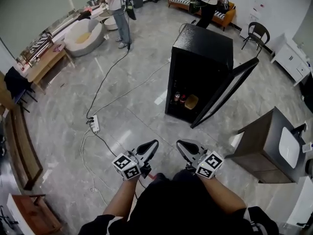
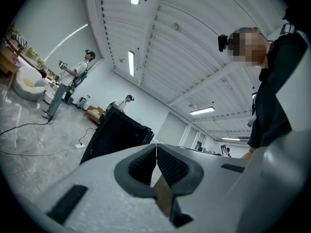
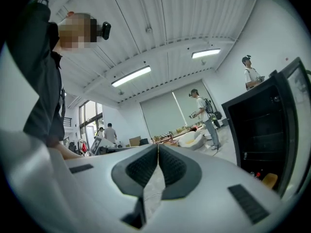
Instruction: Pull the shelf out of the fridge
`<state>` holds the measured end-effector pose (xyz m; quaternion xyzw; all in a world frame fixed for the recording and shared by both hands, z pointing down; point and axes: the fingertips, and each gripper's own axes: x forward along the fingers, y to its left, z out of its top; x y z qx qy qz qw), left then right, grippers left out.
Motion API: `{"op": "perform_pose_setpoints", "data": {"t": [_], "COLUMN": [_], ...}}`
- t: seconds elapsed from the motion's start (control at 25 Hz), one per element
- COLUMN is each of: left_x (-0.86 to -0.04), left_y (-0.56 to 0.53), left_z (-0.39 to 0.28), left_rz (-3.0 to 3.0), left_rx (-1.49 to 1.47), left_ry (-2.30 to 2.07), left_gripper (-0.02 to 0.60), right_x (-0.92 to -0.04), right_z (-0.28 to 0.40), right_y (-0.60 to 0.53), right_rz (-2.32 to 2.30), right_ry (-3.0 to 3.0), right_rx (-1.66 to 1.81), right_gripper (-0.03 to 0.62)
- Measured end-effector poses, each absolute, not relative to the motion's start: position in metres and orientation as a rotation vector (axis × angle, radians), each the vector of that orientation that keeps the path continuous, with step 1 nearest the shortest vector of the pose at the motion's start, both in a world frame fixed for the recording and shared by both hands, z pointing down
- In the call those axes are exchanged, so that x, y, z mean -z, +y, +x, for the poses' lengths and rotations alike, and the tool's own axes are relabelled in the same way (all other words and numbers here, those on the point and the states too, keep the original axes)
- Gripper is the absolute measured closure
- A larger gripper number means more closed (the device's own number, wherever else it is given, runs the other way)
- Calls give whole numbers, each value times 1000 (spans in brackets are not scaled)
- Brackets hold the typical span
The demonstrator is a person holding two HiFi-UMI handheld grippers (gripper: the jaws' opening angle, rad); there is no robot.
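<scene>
We held the left gripper (image 1: 152, 146) and right gripper (image 1: 181, 145), fingers pressed together on nothing, well apart from the open fridge (image 1: 203, 40).

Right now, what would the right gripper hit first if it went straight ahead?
Probably nothing near: the right gripper aims at open room, with the black fridge off to its right. Depth is unclear.
</scene>
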<state>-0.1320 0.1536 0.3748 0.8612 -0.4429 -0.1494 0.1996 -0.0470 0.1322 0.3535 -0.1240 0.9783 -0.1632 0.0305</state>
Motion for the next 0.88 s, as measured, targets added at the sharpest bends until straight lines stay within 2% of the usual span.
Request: {"op": "perform_pose_setpoints", "data": {"t": [0.48, 0.88], "left_x": [-388, -392], "left_y": [94, 5], "left_z": [-115, -106], "left_rz": [2424, 2437], "left_rx": [351, 305], "left_ry": [-1097, -1024], "left_gripper": [559, 558], "right_x": [-379, -358], "right_z": [-28, -30], "right_y": [58, -30], "right_rz": [-587, -623], "right_ry": [2908, 2818], "right_rx": [634, 583], "right_gripper": [566, 566]}}
